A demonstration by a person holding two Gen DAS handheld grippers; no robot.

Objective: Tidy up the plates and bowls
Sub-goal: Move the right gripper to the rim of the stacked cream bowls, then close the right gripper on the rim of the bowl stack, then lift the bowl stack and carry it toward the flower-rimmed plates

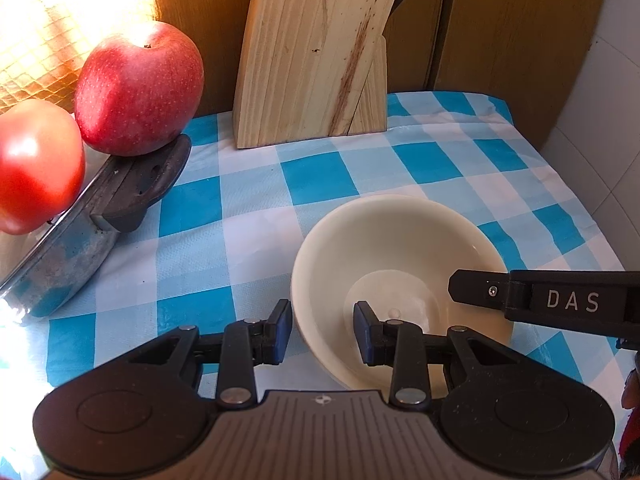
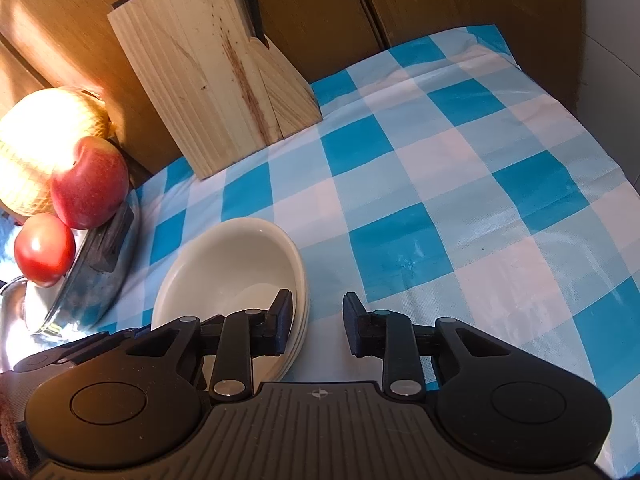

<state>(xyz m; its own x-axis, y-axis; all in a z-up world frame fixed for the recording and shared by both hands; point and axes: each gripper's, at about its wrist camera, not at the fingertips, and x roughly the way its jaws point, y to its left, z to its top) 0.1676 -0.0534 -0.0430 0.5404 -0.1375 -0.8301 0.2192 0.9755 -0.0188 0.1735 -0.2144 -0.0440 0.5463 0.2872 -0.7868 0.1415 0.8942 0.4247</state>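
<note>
Straddling near rim of cream bowl [image 1: 384, 264], left gripper [image 1: 322, 330] has fingers apart, one outside, one inside. Right gripper [image 2: 316, 322] also spread wide over bowl's right rim, not clamped. Bowl sits on checkered tabletop [image 2: 460, 184]. Pan [image 1: 80, 236] with apple [image 1: 138, 88] and tomato [image 1: 36, 164] off left, knife block [image 1: 316, 52] ahead.

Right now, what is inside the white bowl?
The white bowl looks empty: no food, just its glossy inside. One finger of each gripper dips over its rim and covers part of the bottom. It seems stacked on more dishes, hidden underneath.
</note>
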